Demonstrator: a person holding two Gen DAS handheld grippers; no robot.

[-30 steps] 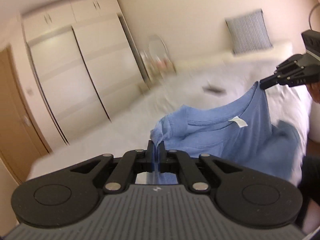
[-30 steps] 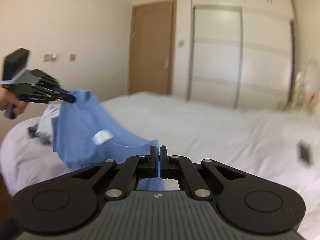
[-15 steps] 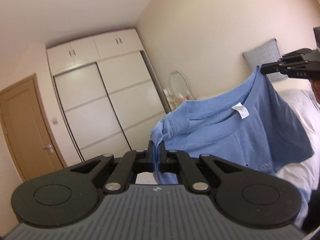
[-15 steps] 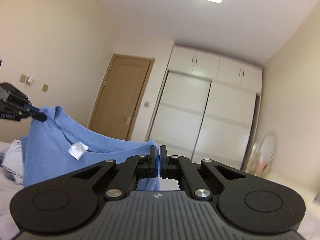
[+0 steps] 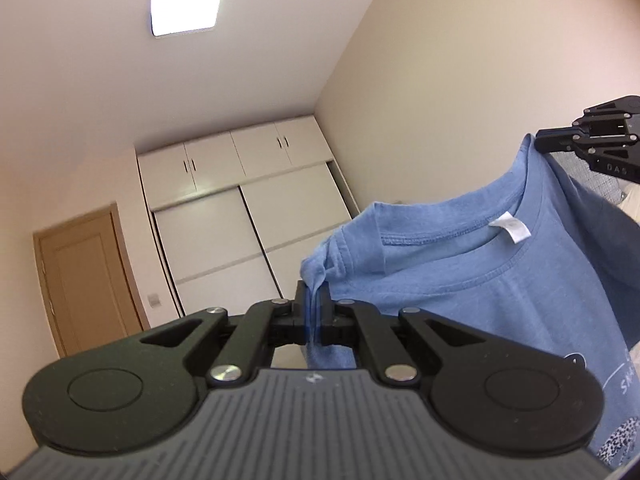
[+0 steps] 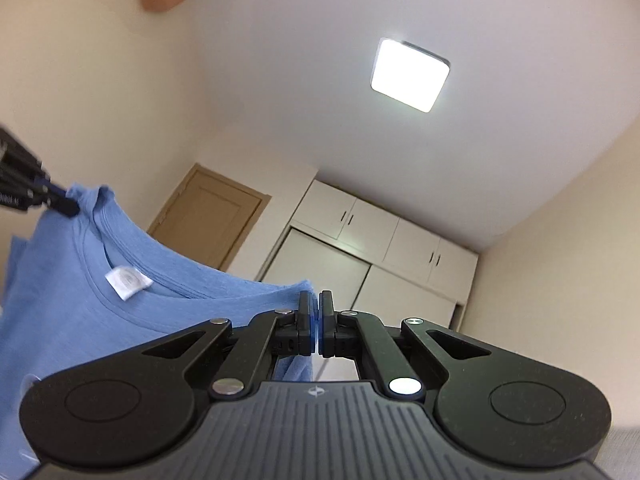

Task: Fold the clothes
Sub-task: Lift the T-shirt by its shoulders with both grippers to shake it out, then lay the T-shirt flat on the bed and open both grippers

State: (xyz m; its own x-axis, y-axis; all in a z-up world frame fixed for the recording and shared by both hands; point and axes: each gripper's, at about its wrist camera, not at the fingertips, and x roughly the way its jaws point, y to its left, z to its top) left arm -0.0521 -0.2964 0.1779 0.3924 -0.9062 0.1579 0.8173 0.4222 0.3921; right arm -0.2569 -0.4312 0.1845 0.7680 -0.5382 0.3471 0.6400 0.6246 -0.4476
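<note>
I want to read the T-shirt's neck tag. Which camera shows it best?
The right wrist view: the white neck tag faces the camera, printing faintly visible. In the left wrist view the tag is smaller and looks blank.

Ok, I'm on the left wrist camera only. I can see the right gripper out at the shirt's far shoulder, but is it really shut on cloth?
Observer: Yes. In the right wrist view the right gripper is closed, with a strip of the blue T-shirt pinched between its pads.
Operator: And where does my left one bite, seen from that side?
Observer: The left gripper pinches the shoulder edge right beside the collar.
Operator: Any cloth past the right jaws?
Observer: Yes, a small fold hangs just below them, on the camera side.
</note>
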